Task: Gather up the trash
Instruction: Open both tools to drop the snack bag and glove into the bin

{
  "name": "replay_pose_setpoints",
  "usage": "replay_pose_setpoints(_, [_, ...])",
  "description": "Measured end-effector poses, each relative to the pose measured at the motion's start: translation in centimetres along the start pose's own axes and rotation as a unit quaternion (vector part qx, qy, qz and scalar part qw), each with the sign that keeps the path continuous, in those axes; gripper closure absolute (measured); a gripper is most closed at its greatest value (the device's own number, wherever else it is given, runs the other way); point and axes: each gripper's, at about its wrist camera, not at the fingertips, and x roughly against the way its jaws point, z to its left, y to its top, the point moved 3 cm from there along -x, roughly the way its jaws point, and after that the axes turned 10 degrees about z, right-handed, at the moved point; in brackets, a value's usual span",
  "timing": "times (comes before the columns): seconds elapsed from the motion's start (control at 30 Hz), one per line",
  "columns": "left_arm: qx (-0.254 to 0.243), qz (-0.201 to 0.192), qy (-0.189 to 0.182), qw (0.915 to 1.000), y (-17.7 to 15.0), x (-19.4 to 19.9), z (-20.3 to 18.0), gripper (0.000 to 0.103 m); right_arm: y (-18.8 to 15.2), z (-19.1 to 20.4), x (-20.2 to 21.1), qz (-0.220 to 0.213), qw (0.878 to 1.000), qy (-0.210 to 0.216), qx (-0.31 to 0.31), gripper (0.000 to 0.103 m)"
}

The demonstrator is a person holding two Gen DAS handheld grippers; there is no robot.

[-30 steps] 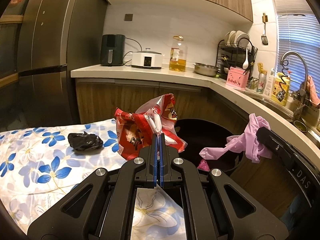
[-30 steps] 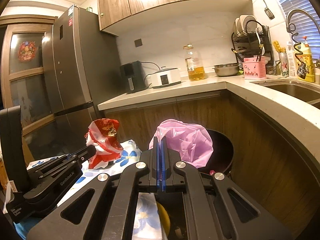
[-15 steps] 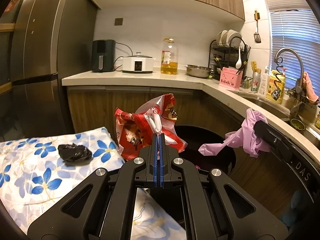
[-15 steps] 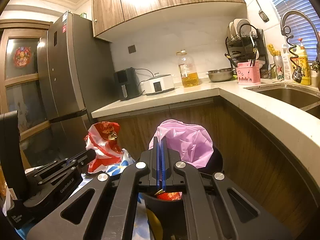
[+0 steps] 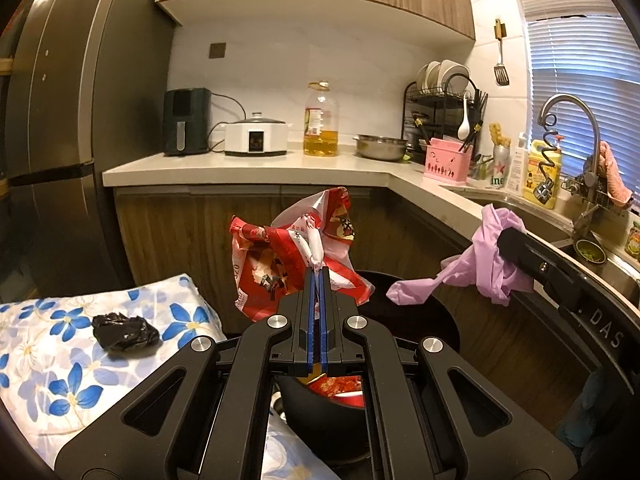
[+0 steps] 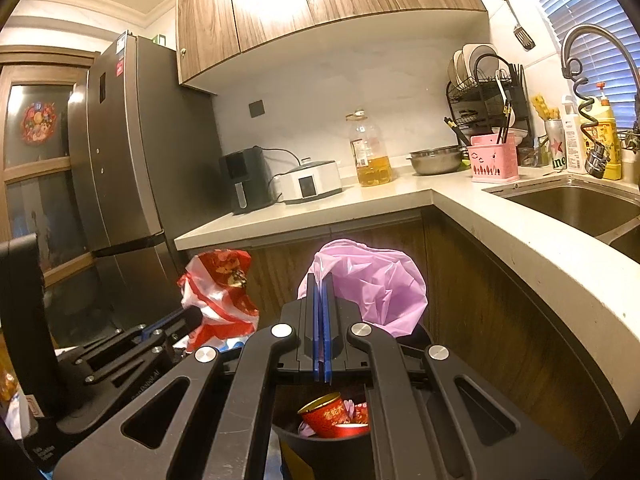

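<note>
Gripper on the left [image 5: 319, 276] has its blue-lined jaws pinched tight on a twisted neck of a crinkled red-and-white plastic bag [image 5: 296, 258], which balloons above the fingertips in glossy, printed folds. Far left of it, a small crumpled black bag [image 5: 125, 332] lies on the table [image 5: 48, 376], whose cloth is white with blue flowers. Under and beyond the red bag stands a round black bin [image 5: 416, 320] with a dull, smooth wall; red wrappers show inside it. In the right wrist view a red tin can [image 6: 326, 414] with a gold rim lies tilted in the bin among those wrappers. Further right, the right gripper [image 6: 322, 280] is likewise clamped on a thin, soft pink plastic bag [image 6: 372, 284], puffed into a rounded, wrinkled dome above the bin. From the left wrist view that pink bag hangs limp from the black fingers, one stretched corner trailing toward the bin's rim
</note>
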Motion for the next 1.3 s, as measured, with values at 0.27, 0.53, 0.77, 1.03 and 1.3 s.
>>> replay_pose_setpoints(0.27, [-0.001,0.004,-0.008,1.0,0.1,-1.4,0.2,0.102,0.3,0.2,-1.1,0.002,1.0,0.003,0.006,0.1])
replay_pose_setpoints(0.53, [0.005,0.008,-0.015,0.9998,0.2,-2.6,0.2,0.102,0.4,0.0,-2.3,0.005,1.0,0.004,0.004,0.1])
replay_pose_setpoints(0.77, [0.015,0.027,-0.041,0.9987,-0.1,-4.1,0.2,0.1,0.2,0.0,-3.3,0.015,1.0,0.01,0.0,0.099])
replay_pose_setpoints(1.03, [0.01,0.047,-0.055,0.9973,-1.2,-5.7,0.1,0.085,0.1,-0.6,-4.0,0.02,1.0,0.004,-0.014,0.071])
replay_pose_setpoints(1.3, [0.028,0.035,-0.023,0.9987,-1.8,-4.6,1.8,0.038,-0.2,-0.8,-3.8,0.023,0.999,-0.005,-0.023,0.049])
